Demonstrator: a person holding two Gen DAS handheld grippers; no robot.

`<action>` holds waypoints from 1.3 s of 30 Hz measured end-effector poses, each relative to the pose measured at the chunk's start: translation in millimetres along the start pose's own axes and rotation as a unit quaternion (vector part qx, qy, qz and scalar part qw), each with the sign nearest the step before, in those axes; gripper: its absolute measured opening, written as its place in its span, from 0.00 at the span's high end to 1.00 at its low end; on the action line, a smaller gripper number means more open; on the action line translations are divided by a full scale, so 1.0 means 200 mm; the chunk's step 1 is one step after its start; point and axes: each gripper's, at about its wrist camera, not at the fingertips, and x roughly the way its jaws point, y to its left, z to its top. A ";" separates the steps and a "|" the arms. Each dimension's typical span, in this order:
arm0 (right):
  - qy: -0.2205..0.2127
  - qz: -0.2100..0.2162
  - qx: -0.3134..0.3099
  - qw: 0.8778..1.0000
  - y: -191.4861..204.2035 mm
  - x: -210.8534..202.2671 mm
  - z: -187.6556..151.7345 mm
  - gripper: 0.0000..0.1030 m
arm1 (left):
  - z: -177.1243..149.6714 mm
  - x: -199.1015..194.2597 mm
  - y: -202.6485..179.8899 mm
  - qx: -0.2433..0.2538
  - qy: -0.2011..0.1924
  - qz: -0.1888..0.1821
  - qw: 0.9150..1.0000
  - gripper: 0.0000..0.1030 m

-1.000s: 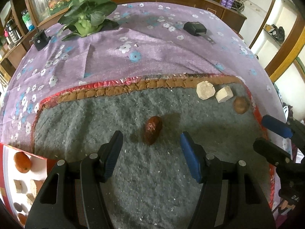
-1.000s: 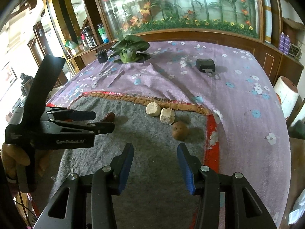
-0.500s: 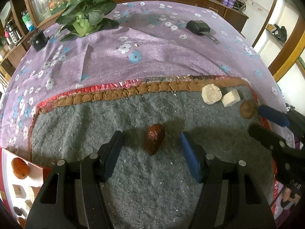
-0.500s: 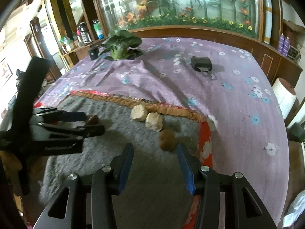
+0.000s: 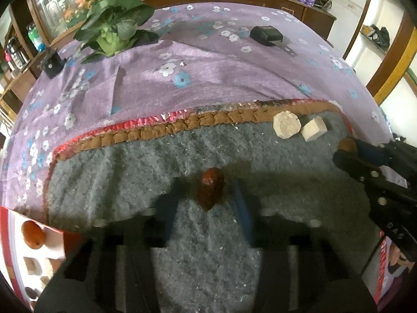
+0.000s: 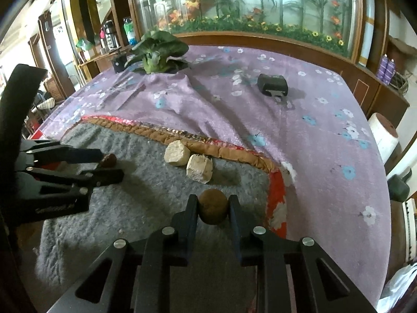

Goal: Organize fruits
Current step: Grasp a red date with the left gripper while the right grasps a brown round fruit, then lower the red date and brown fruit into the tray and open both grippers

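beside my grey felt mat point(image 6: 146, 203) with its brown and red border, the purple cloth point(image 6: 325, 140) carries white and blue flowers; two pale beige chunks point(image 6: 177, 153) sit on the mat.

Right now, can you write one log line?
left hand-held gripper: around red date | right hand-held gripper: closed on brown round fruit | gray mat

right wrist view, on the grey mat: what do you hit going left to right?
left gripper around the red date → rounded pale chunk → cube-like pale chunk → brown round fruit, between the right gripper fingers.
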 end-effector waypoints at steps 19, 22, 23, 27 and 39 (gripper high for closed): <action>-0.025 0.058 -0.021 0.998 0.34 -0.23 -0.13 0.78 | -0.30 -0.36 0.11 -0.039 -0.039 0.024 0.998 0.83; -0.022 0.070 -0.032 0.997 0.42 -0.24 -0.14 0.78 | -0.37 -0.42 0.14 -0.051 -0.046 0.024 0.997 0.83; -0.021 0.073 -0.035 0.996 0.45 -0.23 -0.14 0.78 | -0.39 -0.44 0.16 -0.057 -0.049 0.025 0.997 0.83; -0.021 0.087 -0.054 0.995 0.58 -0.24 -0.14 0.78 | -0.48 -0.52 0.23 -0.076 -0.063 0.038 0.994 0.83; -0.026 0.141 -0.120 0.982 0.98 -0.25 -0.09 0.78 | -0.78 -0.72 0.54 -0.145 -0.075 0.068 0.984 0.83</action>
